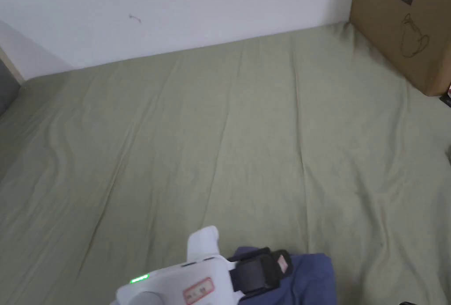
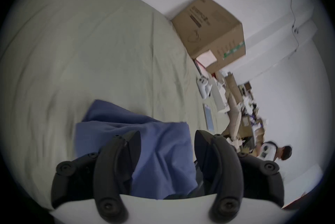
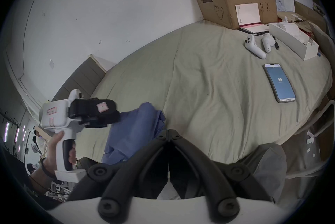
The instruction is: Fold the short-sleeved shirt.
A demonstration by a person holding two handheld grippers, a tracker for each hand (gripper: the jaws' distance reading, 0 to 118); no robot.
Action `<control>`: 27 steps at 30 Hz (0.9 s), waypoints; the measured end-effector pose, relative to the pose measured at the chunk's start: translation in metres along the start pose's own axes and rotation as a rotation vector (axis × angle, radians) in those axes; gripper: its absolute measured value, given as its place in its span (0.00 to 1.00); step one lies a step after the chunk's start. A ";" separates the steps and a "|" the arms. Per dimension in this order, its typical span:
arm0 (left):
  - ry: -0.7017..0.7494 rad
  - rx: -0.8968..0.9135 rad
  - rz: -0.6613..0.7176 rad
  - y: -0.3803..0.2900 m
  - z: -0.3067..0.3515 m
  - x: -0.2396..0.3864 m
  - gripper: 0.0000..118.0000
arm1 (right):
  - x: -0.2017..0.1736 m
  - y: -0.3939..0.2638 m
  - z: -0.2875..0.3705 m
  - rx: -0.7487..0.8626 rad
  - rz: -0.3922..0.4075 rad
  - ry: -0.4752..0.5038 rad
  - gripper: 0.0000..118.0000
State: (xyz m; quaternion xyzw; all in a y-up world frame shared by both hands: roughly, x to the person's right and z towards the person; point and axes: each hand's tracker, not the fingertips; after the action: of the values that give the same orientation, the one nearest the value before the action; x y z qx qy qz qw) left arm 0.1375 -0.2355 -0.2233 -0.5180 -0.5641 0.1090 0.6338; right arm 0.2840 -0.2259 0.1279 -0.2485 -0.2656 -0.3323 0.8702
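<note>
A blue short-sleeved shirt (image 1: 308, 281) lies bunched at the near edge of the green-sheeted bed (image 1: 229, 143). My left gripper (image 1: 285, 265), white with black jaws, hovers over the shirt's left part. In the left gripper view its jaws stand wide apart, the left gripper (image 2: 166, 135) open with the shirt (image 2: 155, 146) spread beneath and between them. The right gripper (image 3: 168, 131) is shut, its tips meeting just right of the shirt (image 3: 134, 130), with no cloth seen between them. A hand holds the left gripper (image 3: 116, 117) there, above the shirt's left side.
A large cardboard box (image 1: 405, 24) stands at the bed's far right corner by the white wall. A phone (image 3: 279, 83), two white controllers (image 3: 255, 46), a notebook (image 3: 252, 28) and a long white box (image 3: 293, 41) lie along the right side. A person (image 2: 282, 152) is far off.
</note>
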 end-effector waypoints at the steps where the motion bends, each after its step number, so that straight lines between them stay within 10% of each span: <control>1: -0.017 0.011 0.044 0.000 0.003 -0.005 0.13 | 0.001 -0.001 0.000 0.000 -0.001 -0.003 0.00; 2: -0.034 0.015 0.071 -0.002 0.001 -0.008 0.02 | 0.002 -0.001 0.000 -0.002 -0.004 -0.005 0.00; 17: 0.022 -0.188 -0.028 -0.029 -0.087 0.002 0.01 | -0.022 0.000 -0.027 -0.089 0.055 0.099 0.00; 22: -0.015 -0.040 0.001 0.001 -0.016 -0.002 0.53 | -0.038 0.010 -0.104 -0.195 0.081 0.177 0.00; 27: -0.009 0.019 -0.006 0.016 0.048 -0.039 0.63 | -0.031 0.007 -0.172 -0.370 0.148 0.042 0.00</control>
State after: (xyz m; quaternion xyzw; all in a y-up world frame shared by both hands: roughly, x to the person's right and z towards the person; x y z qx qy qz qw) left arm 0.0922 -0.2309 -0.2673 -0.5098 -0.5674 0.1150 0.6363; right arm 0.3204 -0.3123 -0.0196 -0.4161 -0.1625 -0.3156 0.8372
